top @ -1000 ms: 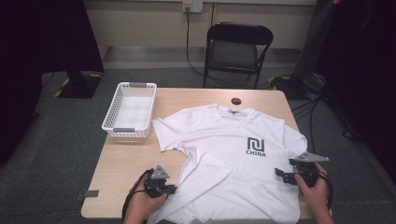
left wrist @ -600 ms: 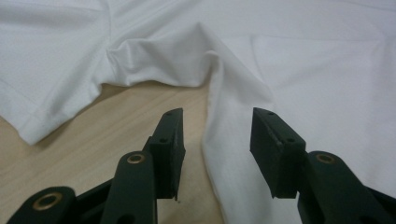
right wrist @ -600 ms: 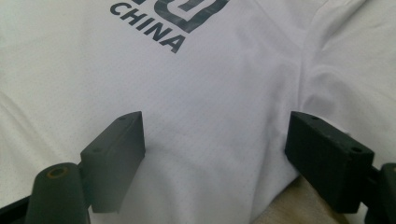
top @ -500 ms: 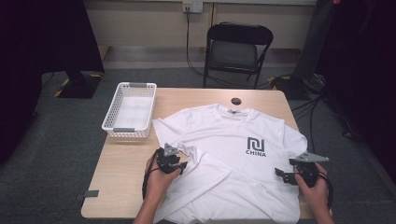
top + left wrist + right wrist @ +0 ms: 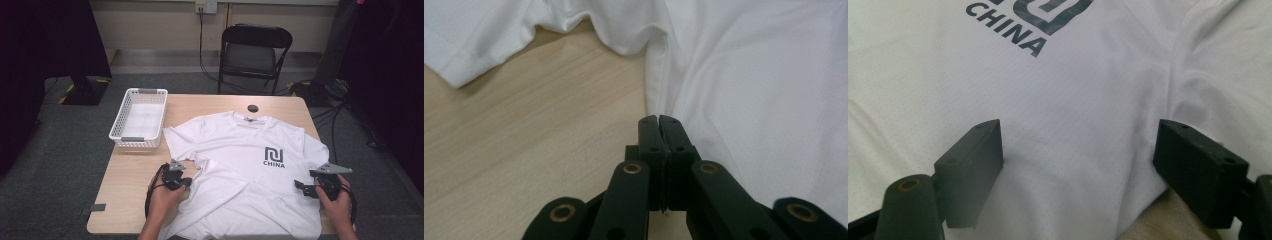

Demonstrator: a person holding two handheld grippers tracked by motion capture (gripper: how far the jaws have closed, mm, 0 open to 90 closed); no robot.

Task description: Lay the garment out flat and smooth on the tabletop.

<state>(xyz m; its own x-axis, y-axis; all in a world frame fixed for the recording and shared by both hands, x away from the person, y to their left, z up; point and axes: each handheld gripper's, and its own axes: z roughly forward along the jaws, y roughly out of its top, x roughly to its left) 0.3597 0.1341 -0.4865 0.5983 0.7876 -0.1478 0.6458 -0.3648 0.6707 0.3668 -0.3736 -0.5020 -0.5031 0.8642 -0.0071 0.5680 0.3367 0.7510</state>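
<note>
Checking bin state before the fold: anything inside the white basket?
Nothing visible inside the white basket: its floor looks bare in the high view. The strip just inside the near wall is hidden by the rim, so a flat, small item there can't be ruled out.

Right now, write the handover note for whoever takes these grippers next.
Left gripper: jaws have just been closing, now shut on the T-shirt side edge below the sleeve.
Right gripper: open, jaws standing apart over the shirt's other side, gripping nothing.
Shirt lies print-up on the table, mostly flat, its left side creased. White basket beside it holds nothing.
Done: left-side pinch. Left: likely the right-side grasp and the fold.
</note>
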